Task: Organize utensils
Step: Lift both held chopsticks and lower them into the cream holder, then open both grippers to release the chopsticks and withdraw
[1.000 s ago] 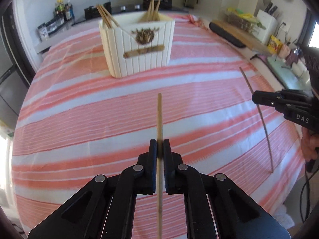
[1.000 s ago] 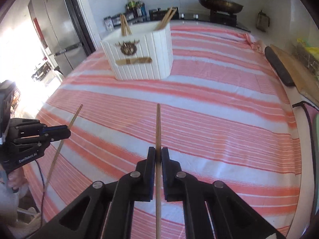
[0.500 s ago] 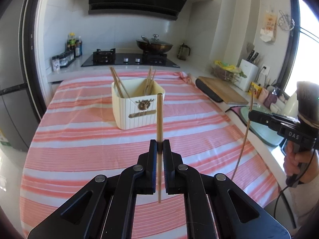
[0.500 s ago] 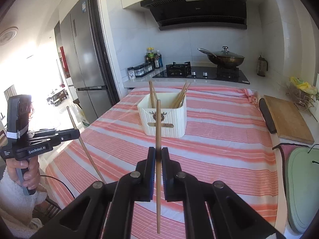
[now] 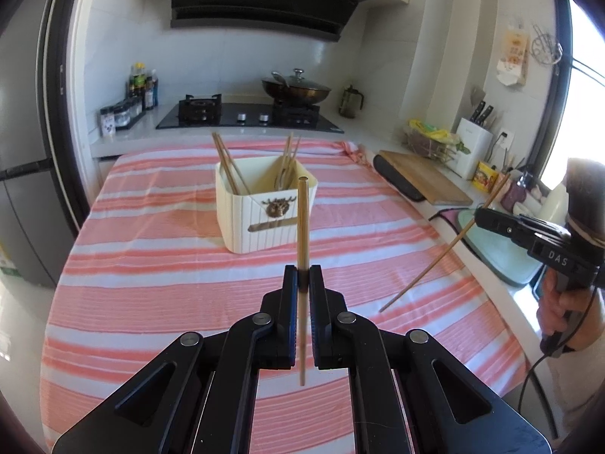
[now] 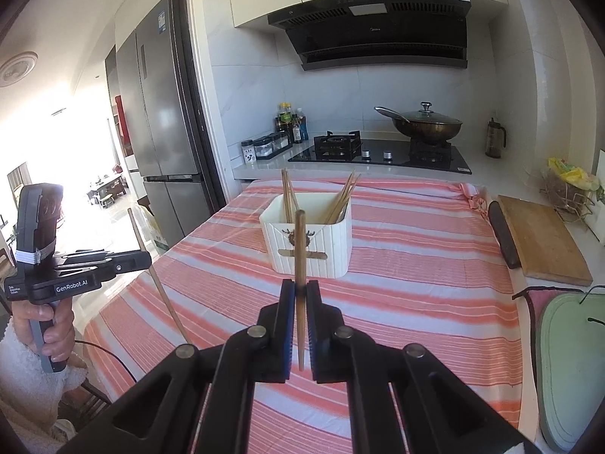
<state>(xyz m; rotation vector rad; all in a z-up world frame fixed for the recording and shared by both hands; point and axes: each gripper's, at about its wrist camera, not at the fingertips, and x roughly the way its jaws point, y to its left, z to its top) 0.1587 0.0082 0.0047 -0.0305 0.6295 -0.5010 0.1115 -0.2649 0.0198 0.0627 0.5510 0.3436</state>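
desk (image 5: 159, 272) pink-and-white striped cloth | cream ribbed chopstick box (image 5: 264, 223) far centre | left tongs (image 5: 303, 283), right tongs (image 6: 300, 295) each clamp one wooden chopstick (image 5: 302, 234) above near desk | risk: stick pivots, misses box

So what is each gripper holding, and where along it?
The left gripper pinches a chopstick near its middle. The right gripper pinches a darker chopstick, also about mid-length.

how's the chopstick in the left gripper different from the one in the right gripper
The left gripper holds a paler chopstick; the right gripper holds a darker brown chopstick. Seen from across, the paler one leans less than the darker one. Both are clamped mid-shaft, off the striped cloth.
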